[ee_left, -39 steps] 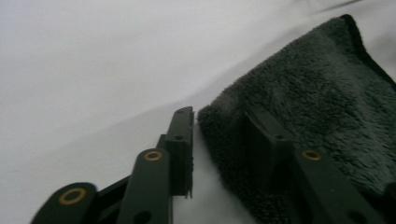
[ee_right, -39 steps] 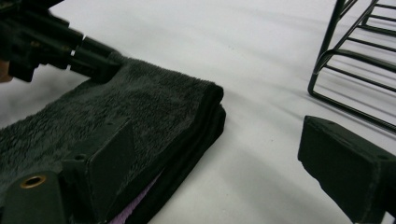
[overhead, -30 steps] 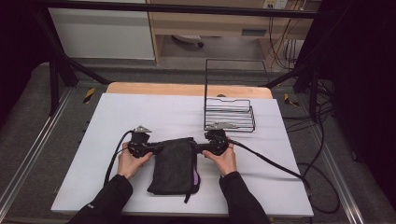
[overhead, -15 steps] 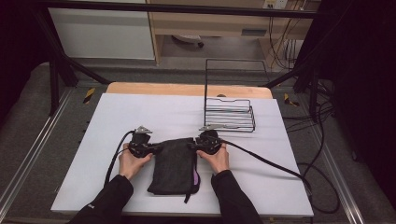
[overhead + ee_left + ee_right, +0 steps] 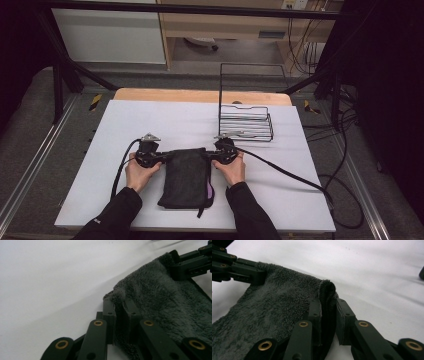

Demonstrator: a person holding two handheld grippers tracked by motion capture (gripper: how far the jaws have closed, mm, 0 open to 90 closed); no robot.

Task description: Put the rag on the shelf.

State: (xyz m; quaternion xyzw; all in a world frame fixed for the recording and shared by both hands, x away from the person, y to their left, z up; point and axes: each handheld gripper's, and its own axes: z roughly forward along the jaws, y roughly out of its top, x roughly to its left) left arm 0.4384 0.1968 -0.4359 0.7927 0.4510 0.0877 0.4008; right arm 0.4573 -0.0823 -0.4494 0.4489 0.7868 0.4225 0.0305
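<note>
The left claw is clamped on the far left corner of a dark grey fleecy towel, a fold of the pile pinched between its two black jaws. In the left claw view the towel spreads away to the right of that pinch over the white surface, and the right claw shows at the top right edge, set on the towel's other far corner. The right claw has just been closing, and its jaws now grip the far right corner, where the rolled hem of the towel stands up between them; the left claw appears at the top left of that view.

From above, the left claw and the right claw face each other across the towel's far edge, each held by a hand in a black sleeve, the left hand and the right hand resting on the surface. The towel lies folded in a narrow strip that runs from the claws toward the near edge, with a bit of purple at its right side. A black cable trails from each claw. Beyond the right claw, on the far right part of the surface, stands a black wire basket, apart from the towel.
</note>
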